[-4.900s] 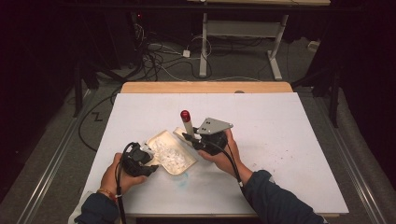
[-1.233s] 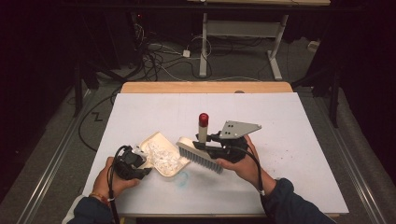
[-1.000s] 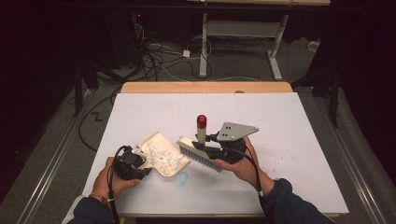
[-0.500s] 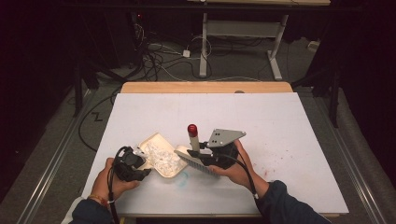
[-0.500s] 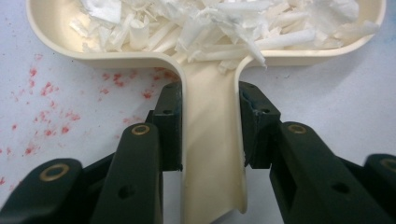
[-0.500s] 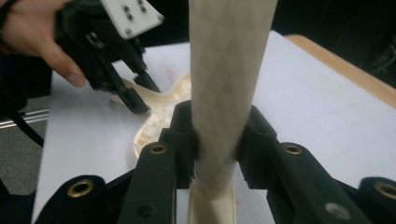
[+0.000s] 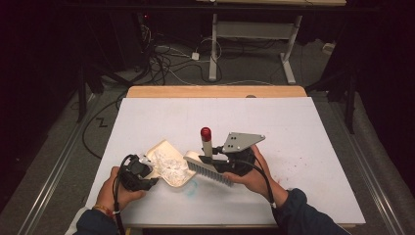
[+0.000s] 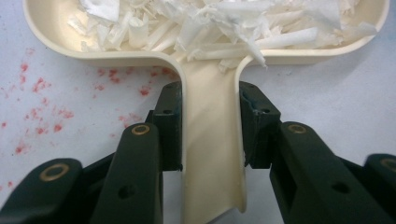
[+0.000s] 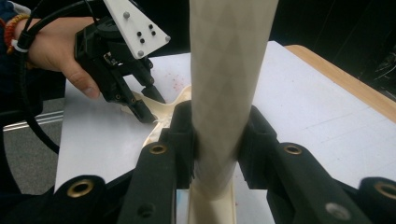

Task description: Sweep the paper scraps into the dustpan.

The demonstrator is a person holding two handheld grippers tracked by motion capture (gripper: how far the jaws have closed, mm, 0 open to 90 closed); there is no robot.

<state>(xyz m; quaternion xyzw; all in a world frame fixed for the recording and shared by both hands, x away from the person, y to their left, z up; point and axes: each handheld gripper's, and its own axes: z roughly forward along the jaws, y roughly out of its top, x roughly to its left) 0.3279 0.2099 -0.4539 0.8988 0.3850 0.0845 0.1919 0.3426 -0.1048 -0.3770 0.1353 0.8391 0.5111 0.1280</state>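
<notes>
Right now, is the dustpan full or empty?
Partly full. The dustpan holds a heap of white paper shreds across its tray, seen in the left gripper view and the high view.

— How is the scene lit?

— The white rectangular tabletop (image 7: 293, 132) is lit brightly from above, while the surrounding floor and background are left in near darkness. Only soft, short shadows are cast beneath the hands.

— Is anything blurred?

— In the right gripper view, the cream textured brush handle (image 9: 229, 84) is rendered soft, being too close to the lens, and the far wooden table edge (image 9: 345, 79) is slightly blurred. In the left gripper view, the cream plastic dustpan (image 8: 210, 154) is shown sharply, with mild glare on the white paper shreds (image 8: 224, 23).
</notes>
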